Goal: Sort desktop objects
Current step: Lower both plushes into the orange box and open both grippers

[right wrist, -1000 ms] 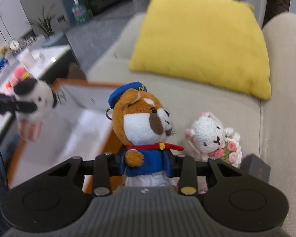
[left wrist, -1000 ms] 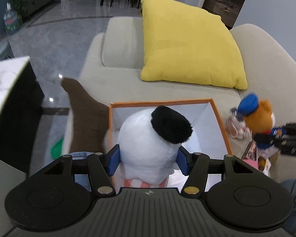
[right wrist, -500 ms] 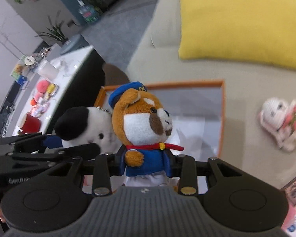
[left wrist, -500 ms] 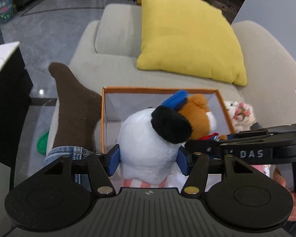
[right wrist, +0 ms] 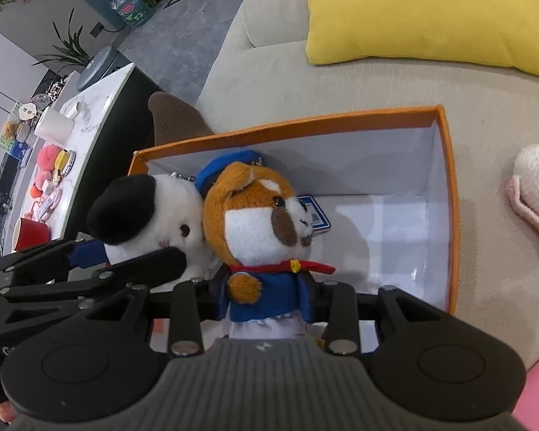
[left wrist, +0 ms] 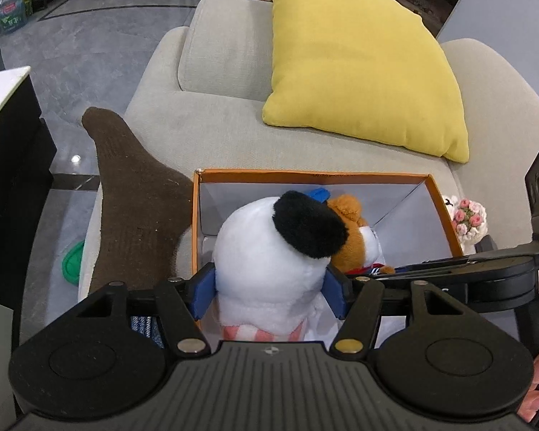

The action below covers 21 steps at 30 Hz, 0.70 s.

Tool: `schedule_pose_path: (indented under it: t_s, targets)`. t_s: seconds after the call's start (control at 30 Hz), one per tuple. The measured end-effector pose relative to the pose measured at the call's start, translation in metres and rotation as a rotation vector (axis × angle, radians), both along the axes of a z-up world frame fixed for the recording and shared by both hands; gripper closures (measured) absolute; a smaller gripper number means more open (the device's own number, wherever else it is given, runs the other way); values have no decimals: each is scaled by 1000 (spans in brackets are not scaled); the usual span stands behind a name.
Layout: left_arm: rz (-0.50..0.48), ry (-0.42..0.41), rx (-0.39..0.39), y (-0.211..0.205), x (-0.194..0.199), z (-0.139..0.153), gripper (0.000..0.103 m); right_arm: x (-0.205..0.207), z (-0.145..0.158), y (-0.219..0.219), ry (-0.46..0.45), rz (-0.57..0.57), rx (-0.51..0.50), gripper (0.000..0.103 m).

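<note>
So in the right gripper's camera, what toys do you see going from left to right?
White plush with the black ear → brown dog in a blue sailor suit, held in the right gripper → empty part of the orange box → crocheted white bunny lying on the sofa.

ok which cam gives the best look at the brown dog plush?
Right wrist: the brown dog plush faces the camera, with cap, face, red scarf and blue jacket all visible, clamped in the right gripper. Left wrist shows only part of its head behind the white plush.
</note>
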<state>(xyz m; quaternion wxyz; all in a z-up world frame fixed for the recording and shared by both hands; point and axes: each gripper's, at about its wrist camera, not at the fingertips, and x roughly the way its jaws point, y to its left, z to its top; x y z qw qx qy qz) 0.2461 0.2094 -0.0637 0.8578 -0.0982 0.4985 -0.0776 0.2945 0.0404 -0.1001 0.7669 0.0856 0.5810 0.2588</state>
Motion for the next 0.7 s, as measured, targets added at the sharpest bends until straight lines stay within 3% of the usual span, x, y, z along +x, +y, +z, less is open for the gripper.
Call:
schedule_pose_path:
  t_s: [0.33,0.47,0.7]
  targets:
    - [16,-11,-69,6,-1,2,24,-9,-10,-3,24,-94,18,64]
    - [34,-23,-62,7,-5,2,34,-8,-21,3,48,-118,27,64]
    - [44,-93,-62,18,-28,17,42,-1,-37,18,52,-96,-13,64]
